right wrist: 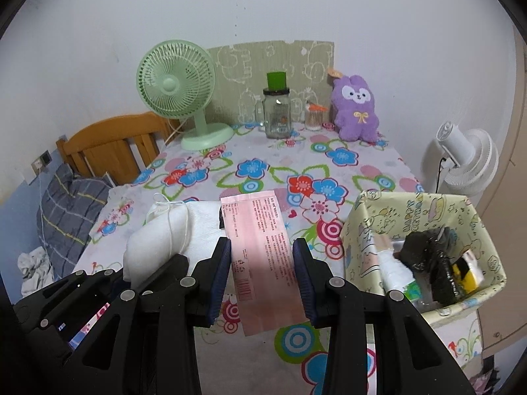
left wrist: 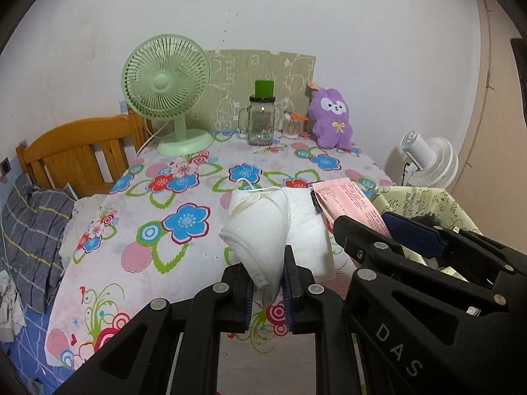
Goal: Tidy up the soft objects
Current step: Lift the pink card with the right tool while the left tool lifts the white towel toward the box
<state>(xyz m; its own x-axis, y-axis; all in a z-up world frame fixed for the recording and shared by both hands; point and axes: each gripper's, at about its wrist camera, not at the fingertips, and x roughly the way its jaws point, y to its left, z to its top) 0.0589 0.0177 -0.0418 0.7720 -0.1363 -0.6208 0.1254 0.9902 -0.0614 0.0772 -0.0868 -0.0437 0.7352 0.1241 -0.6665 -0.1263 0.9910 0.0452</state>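
Note:
My left gripper is shut on a white face mask and holds it up above the flowered table; the mask also shows in the right wrist view. A white folded tissue pack lies under it. My right gripper is open, its fingers on either side of a flat pink packet lying on the table. The right gripper also shows at the right of the left wrist view. A patterned storage box with several items inside stands to the right.
At the back of the table stand a green fan, a glass jar with green lid, a cotton swab cup and a purple plush toy. A white fan stands right; a wooden bed and pillow left.

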